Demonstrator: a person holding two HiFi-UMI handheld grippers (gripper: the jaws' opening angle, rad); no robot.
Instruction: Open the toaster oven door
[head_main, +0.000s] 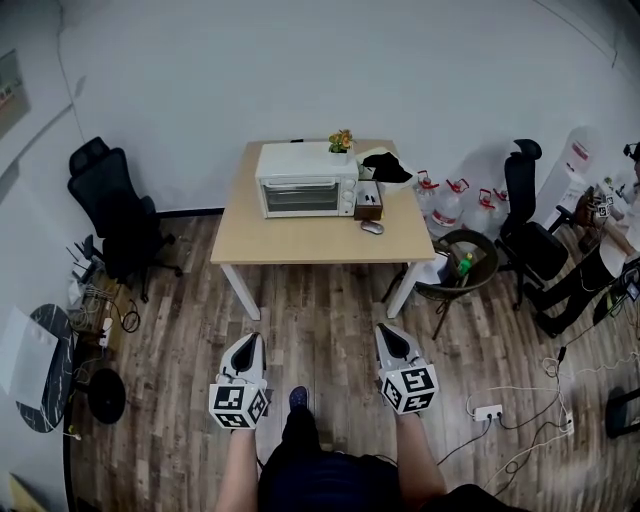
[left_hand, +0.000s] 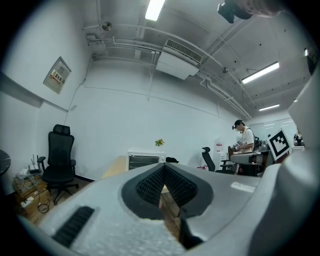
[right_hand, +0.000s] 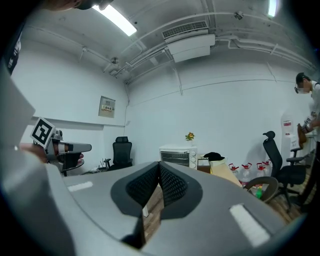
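Note:
A white toaster oven (head_main: 306, 185) stands at the back of a light wooden table (head_main: 300, 240), its glass door closed. It shows small and far off in the left gripper view (left_hand: 144, 160) and the right gripper view (right_hand: 178, 155). My left gripper (head_main: 247, 340) and right gripper (head_main: 388, 330) hang over the wooden floor in front of the table, well short of it. Both point toward the oven. Each is shut with nothing held; the tips meet in the left gripper view (left_hand: 162, 167) and the right gripper view (right_hand: 159, 164).
On the table beside the oven are a small flower pot (head_main: 341, 141), a dark cloth (head_main: 386, 167), a brown box (head_main: 368, 199) and a mouse (head_main: 372, 227). Black office chairs (head_main: 115, 210) (head_main: 527, 230) flank the table. Water bottles (head_main: 445, 200), a bin (head_main: 456, 265) and floor cables (head_main: 520, 415) lie right.

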